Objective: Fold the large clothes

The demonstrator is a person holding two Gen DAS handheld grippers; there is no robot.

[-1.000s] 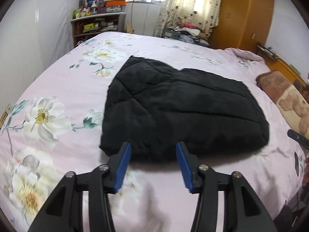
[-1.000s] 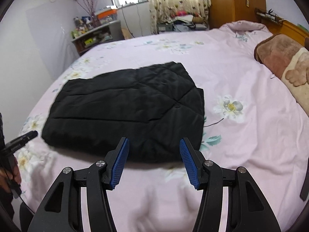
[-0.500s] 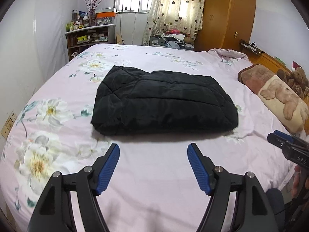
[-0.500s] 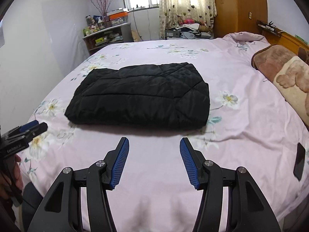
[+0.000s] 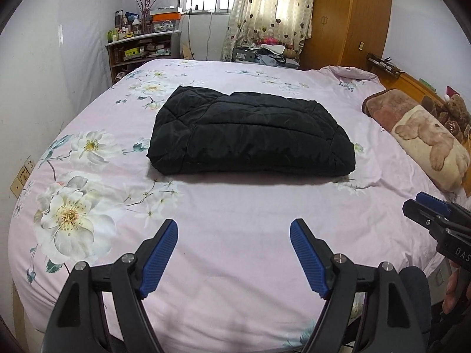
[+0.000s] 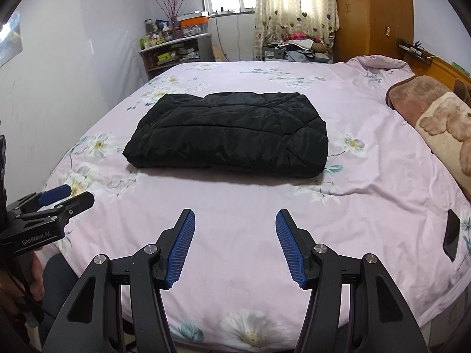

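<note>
A black quilted jacket (image 5: 250, 135) lies folded into a thick rectangle in the middle of the pink floral bed (image 5: 235, 211); it also shows in the right wrist view (image 6: 229, 138). My left gripper (image 5: 234, 229) is open and empty, held above the bed's near edge, well short of the jacket. My right gripper (image 6: 235, 220) is open and empty too, also back from the jacket. Each gripper shows in the other's view: the right one at the far right (image 5: 435, 217), the left one at the far left (image 6: 56, 200).
A brown bear-print pillow (image 5: 424, 138) lies at the bed's right side. A dark phone (image 6: 452, 234) lies near the right edge. A cluttered shelf (image 5: 141, 47), a window, curtains and a wooden wardrobe (image 5: 350, 20) stand beyond the bed. A white wall runs along the left.
Both grippers have pulled back from the jacket's near edge toward the bed's front edge and risen. The left gripper's jaws have opened wider. The jacket lies still.
</note>
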